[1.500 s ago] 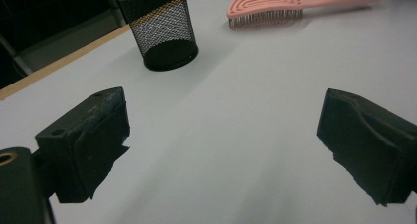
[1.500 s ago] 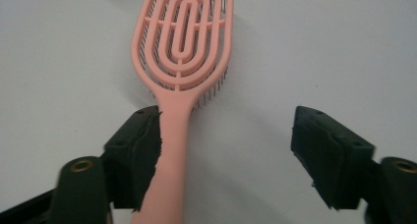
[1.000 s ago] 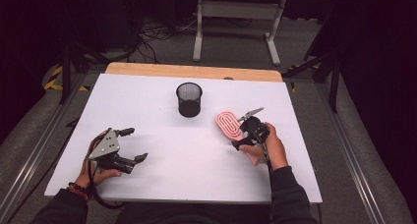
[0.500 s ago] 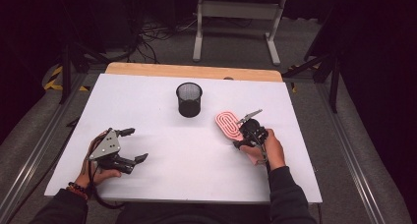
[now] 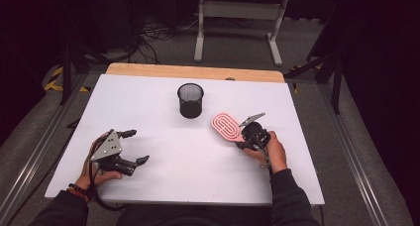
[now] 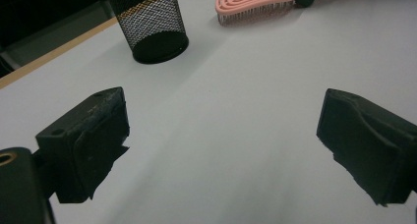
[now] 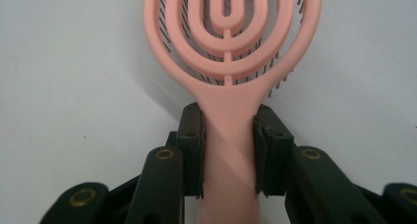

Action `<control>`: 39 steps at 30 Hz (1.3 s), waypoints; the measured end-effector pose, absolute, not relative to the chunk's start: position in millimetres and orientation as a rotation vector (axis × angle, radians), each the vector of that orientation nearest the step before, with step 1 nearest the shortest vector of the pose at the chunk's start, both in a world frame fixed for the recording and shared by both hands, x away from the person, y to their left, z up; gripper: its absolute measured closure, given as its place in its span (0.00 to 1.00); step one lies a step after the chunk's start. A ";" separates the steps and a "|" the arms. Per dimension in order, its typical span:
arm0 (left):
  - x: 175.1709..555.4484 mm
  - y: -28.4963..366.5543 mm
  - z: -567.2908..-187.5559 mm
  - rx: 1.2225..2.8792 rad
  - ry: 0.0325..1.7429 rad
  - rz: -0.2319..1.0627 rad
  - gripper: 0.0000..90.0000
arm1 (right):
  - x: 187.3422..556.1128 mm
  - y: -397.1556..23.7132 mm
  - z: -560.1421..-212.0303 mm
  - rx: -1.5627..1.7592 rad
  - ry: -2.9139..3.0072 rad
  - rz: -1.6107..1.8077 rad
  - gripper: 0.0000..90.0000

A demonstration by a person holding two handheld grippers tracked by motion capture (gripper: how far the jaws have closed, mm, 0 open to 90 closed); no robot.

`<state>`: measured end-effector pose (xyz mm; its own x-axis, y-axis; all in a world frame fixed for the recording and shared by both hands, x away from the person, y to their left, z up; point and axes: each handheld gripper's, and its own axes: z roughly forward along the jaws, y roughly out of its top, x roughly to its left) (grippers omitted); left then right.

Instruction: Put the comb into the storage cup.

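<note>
Two grippers are seen from the high view. The right gripper point(image 5: 243, 137) has just been closing, and its jaws are now pressed on the handle of the pink brush point(image 5: 227, 128), whose oval head lies flat on the white desk point(image 5: 163, 186) just ahead of the jaws. A second ago the jaws were spread around that handle; now the brush is grasped, so the pick-up is judged to be secured and a lift is likely what comes next. The black mesh cup point(image 5: 190, 100), a round upright container, is found ahead and off to the left of that gripper, apart from the brush. The left gripper point(image 5: 133, 147) is rested near the desk's front edge, spread wide with nothing between its jaws.

In the left gripper view, both blocky black jaws are held far apart over bare, matt white desk. The mesh cup point(image 6: 152, 25) is seen ahead to the left, its fine wire weave open and see-through; the brush point(image 6: 255, 3) lies beyond, bristles down.

In the right gripper view, the smooth plastic handle of the brush point(image 7: 228, 135) is clamped from both sides between the dark pads. The head is formed of nested pink loops with slots between, and thin dark bristles are seen beneath it.
</note>
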<state>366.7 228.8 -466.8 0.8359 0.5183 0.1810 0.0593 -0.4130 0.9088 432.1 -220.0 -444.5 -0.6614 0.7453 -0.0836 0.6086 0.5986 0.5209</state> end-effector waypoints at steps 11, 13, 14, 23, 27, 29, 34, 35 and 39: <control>367.8 229.3 -466.2 1.948 0.438 0.552 0.07 | 423.1 -232.0 -432.2 1.067 2.374 0.863 0.77; 368.4 228.8 -465.9 1.942 0.442 0.543 0.07 | 419.9 -235.3 -429.1 1.070 2.327 0.925 0.77; 368.5 228.4 -465.9 1.941 0.447 0.540 0.07 | 418.8 -236.2 -428.1 1.062 2.313 0.940 0.77; 374.4 226.5 -460.3 1.914 0.456 0.535 0.07 | 408.6 -231.2 -422.7 0.995 2.208 1.042 0.77; 380.5 220.5 -456.6 1.919 0.497 0.535 0.07 | 404.3 -229.0 -420.2 0.969 2.173 1.099 0.77; 383.9 215.3 -455.8 1.956 0.562 0.563 0.08 | 401.6 -227.2 -420.3 0.942 2.154 1.129 0.77; 388.6 209.2 -453.6 1.954 0.577 0.533 0.09 | 396.2 -220.8 -420.4 0.892 2.125 1.180 0.77; 389.1 206.5 -451.4 1.943 0.578 0.523 0.09 | 394.6 -218.1 -420.5 0.880 2.121 1.195 0.77; 392.5 193.5 -443.6 1.943 0.593 0.508 0.10 | 389.3 -207.5 -421.1 0.832 2.104 1.222 0.77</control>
